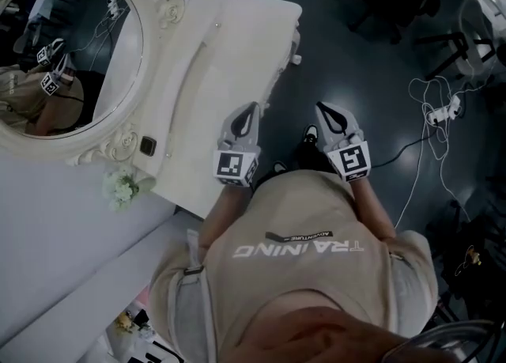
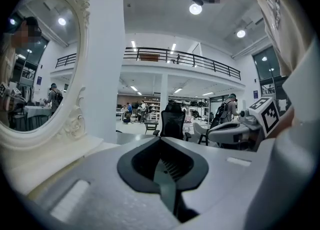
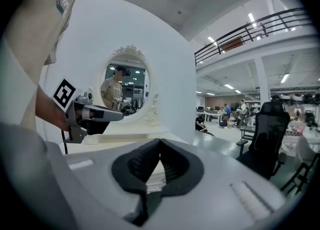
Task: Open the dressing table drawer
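two handheld grippers hover at waist height beside a white dressing table (image 1: 229, 61), neither on the drawer yet: the left gripper (image 1: 251, 110) sits at the table's front edge and the right gripper (image 1: 322, 108) over the dark floor (image 1: 356, 61), near its partner. both have their jaws pressed together on nothing, each gripper view showing the dark pads meeting at the tip with only the room beyond, which reads as a carrying pose on the approach rather than a grip. the drawer (image 1: 281, 73) lies in the table's front face, ahead of the left gripper, and the steep head view catches that face almost edge-on, so its outline cannot be traced; a small pale knob (image 1: 296, 58) juts from it. neither gripper view shows the drawer. the oval mirror (image 1: 71, 53) is cut off at the frame's left, and the person's shirt (image 1: 308, 266) hides the forearms and the floor below.
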`<state>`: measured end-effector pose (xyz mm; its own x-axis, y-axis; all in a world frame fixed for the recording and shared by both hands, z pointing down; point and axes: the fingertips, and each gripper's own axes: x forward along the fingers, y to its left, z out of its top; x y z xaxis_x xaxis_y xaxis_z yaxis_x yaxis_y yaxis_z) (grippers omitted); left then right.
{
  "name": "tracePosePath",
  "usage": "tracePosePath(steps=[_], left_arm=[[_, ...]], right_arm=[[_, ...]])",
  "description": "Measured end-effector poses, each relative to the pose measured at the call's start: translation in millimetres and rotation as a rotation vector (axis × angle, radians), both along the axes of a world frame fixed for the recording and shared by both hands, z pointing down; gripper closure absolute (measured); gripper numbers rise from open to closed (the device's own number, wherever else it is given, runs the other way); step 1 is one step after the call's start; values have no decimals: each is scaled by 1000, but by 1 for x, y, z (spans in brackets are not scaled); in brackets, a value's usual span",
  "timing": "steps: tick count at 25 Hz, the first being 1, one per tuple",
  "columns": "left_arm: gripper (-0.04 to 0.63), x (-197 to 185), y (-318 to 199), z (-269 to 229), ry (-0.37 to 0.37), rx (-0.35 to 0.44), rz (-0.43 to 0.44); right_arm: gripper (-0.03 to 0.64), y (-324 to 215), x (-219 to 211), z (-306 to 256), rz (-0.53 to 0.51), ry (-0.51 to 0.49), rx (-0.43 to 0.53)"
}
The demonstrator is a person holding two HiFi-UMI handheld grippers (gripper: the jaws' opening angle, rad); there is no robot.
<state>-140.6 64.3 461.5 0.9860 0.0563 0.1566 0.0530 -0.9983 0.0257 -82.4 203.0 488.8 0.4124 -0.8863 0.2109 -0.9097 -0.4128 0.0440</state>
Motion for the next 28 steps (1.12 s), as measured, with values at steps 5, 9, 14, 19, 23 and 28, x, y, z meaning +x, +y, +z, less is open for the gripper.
tracePosePath(steps=[5,9,14,19,23,28], left_arm=[[588,59,4,-16,5,41,-16],[588,99,4,-14,11,63,-48],[588,129,5,-8,21,112,-69],[588,152,-7,-14,30,95,-96],[588,164,-34,-12,19,86,-143],[588,169,-76,5,-12,47,-194]], right_arm=[[614,-1,63,0,-24,-13,52],[614,-3,108,8,-60,-48,75],[614,-25,137,10,-150,-51,56],[614,-51,153,8,-229,-32,29],[614,-71,165,14,-262,-56,18],[614,-112,182,23,-296,-69,-24]])
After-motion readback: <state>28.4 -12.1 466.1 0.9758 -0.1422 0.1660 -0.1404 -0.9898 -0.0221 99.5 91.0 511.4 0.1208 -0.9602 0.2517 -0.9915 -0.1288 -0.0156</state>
